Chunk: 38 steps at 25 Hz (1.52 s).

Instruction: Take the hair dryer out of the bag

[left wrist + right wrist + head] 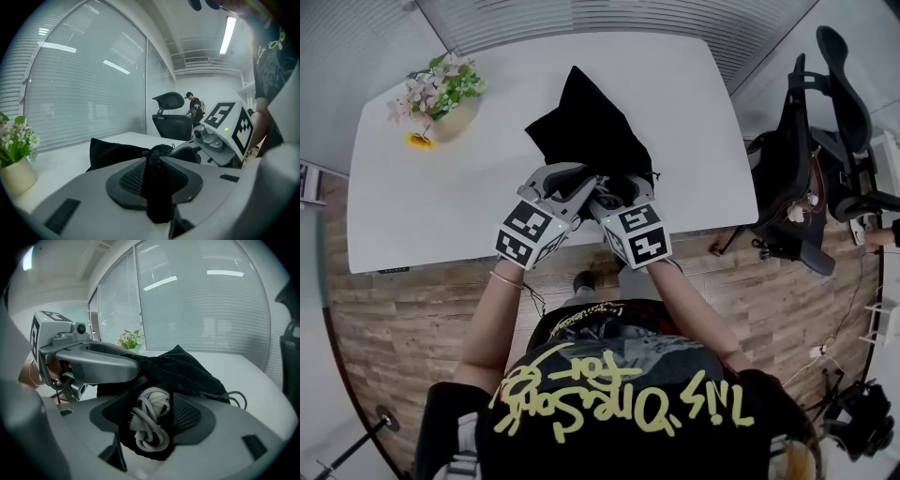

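- Left gripper view: the left gripper (157, 174) clamps a fold of the black bag (112, 152) at its mouth.
- The right gripper (150, 422), at that mouth, holds its jaws apart around a coiled white cord (154, 399).

Yellow-lettered black T-shirt (619, 412), grey hand-held grippers (578, 180) (614, 187)

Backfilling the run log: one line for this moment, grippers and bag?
left gripper: shut on black bag | right gripper: open, coiled white cord between jaws at bag mouth

head: overhead, steeply down, far | gripper views: low over table (441, 206), along jaws, close, converging | all share: bag (581, 127)
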Each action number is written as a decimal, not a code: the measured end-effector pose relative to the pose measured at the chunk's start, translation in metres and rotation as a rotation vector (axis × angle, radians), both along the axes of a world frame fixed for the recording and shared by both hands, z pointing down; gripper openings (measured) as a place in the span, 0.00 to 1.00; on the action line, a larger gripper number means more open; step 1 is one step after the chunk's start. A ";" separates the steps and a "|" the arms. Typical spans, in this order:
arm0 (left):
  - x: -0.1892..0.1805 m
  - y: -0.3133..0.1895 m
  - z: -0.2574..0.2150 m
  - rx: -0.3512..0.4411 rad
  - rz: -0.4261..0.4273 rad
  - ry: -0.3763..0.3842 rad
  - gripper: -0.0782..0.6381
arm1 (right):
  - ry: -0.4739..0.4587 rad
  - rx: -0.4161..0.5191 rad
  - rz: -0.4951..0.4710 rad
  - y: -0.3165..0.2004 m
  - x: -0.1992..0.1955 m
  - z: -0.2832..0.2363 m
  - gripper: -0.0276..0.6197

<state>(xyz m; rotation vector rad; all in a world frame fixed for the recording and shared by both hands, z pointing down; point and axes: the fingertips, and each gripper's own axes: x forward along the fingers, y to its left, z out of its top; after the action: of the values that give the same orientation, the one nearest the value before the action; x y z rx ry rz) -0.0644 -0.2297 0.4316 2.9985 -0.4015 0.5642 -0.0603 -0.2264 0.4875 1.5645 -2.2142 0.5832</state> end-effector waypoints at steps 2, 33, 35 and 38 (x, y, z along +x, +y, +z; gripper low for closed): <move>0.000 0.002 0.000 -0.003 0.004 0.004 0.22 | -0.038 -0.027 0.022 0.000 0.000 0.003 0.48; -0.005 0.015 0.011 -0.082 -0.006 0.034 0.22 | 0.200 -0.098 -0.064 -0.003 -0.009 0.039 0.54; -0.005 0.014 0.012 -0.076 -0.013 0.024 0.22 | 0.173 -0.094 -0.067 -0.003 -0.008 0.038 0.51; -0.008 0.010 0.015 -0.077 -0.037 0.011 0.22 | 0.119 -0.085 -0.077 -0.005 -0.006 0.036 0.48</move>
<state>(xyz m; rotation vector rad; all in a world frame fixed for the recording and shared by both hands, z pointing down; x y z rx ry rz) -0.0722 -0.2198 0.4463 2.9130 -0.4233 0.5472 -0.0659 -0.2314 0.5239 1.4268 -2.1223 0.5394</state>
